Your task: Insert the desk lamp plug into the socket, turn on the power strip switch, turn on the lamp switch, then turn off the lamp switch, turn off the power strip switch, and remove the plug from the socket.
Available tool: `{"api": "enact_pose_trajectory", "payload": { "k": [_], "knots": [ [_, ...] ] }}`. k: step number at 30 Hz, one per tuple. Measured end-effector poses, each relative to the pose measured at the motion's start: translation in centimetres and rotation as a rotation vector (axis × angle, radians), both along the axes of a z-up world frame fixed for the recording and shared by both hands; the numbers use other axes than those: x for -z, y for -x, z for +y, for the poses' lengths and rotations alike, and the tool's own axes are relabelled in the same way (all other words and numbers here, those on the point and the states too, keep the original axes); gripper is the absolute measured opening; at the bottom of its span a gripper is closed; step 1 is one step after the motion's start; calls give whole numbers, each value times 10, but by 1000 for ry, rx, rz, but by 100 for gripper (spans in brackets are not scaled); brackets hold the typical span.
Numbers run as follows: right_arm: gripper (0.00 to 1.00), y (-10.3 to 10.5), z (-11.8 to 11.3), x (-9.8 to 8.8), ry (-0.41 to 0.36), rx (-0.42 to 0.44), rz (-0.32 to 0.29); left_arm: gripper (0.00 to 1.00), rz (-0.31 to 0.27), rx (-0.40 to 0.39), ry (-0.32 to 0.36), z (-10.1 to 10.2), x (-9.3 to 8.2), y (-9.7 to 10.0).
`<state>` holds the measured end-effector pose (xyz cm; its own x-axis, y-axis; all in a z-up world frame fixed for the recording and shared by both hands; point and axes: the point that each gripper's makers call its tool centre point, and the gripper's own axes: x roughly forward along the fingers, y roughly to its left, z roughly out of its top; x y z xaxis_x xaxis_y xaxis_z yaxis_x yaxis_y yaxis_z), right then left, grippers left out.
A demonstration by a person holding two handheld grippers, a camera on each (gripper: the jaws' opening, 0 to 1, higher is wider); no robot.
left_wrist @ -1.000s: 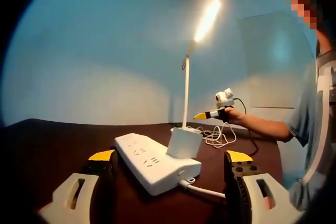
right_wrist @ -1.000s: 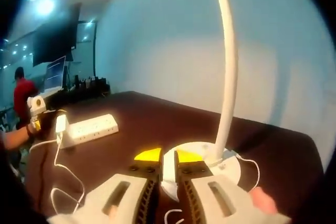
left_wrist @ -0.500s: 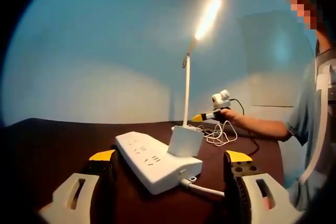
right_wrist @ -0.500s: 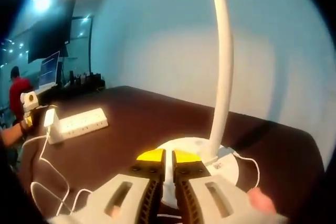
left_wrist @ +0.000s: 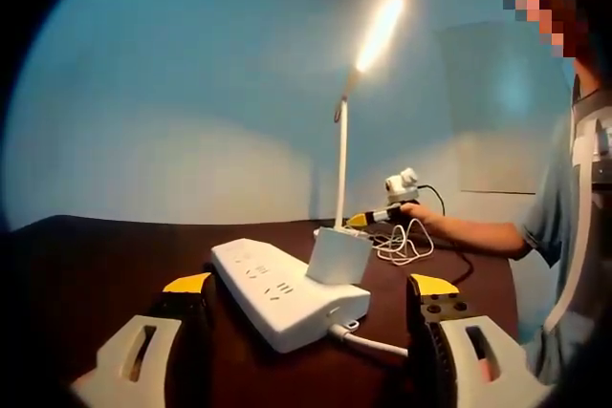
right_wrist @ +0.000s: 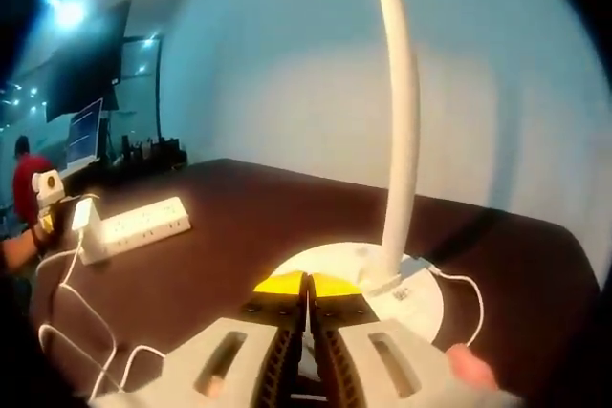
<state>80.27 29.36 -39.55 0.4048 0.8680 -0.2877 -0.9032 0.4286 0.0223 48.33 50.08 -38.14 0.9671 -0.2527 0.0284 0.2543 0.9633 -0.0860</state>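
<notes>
On the dark desk (left_wrist: 105, 255), the left gripper (left_wrist: 306, 308) holds its fingers spread around the near power strip (left_wrist: 287, 293) carrying the plug (left_wrist: 337, 257), while farther right the right gripper (right_wrist: 307, 286), fingers pressed together, rests over the lit lamp's (left_wrist: 341, 155) base (right_wrist: 421, 298).

You are working with one desk lamp (left_wrist: 340, 155), lit, its single white stem rising from one round base (right_wrist: 411, 295) on one dark brown table (left_wrist: 96, 255). There is one white power strip (left_wrist: 282, 291) carrying one white plug block (left_wrist: 337, 257), with one white cable (left_wrist: 368, 343) leaving its near end. You hold two grippers: the left gripper (left_wrist: 304, 286), near, and the right gripper (right_wrist: 307, 285), whose yellow tips meet over the base.
</notes>
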Motion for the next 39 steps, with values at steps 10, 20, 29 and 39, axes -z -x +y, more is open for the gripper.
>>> {"api": "enact_pose_trajectory", "payload": {
  "k": [10, 20, 29, 39],
  "knots": [
    [4, -9, -3, 10, 10, 18, 17, 78, -5, -7, 5, 2, -1, 1],
    [4, -8, -3, 16, 23, 19, 33, 78, -3, -7, 3, 2, -1, 2],
    [3, -6, -2, 18, 21, 17, 37, 78, -2, -4, -2, 1, -1, 1],
    [2, -3, 3, 17, 34, 4, -19, 77, 7, -3, -8, 0, 1, 1]
  ]
}}
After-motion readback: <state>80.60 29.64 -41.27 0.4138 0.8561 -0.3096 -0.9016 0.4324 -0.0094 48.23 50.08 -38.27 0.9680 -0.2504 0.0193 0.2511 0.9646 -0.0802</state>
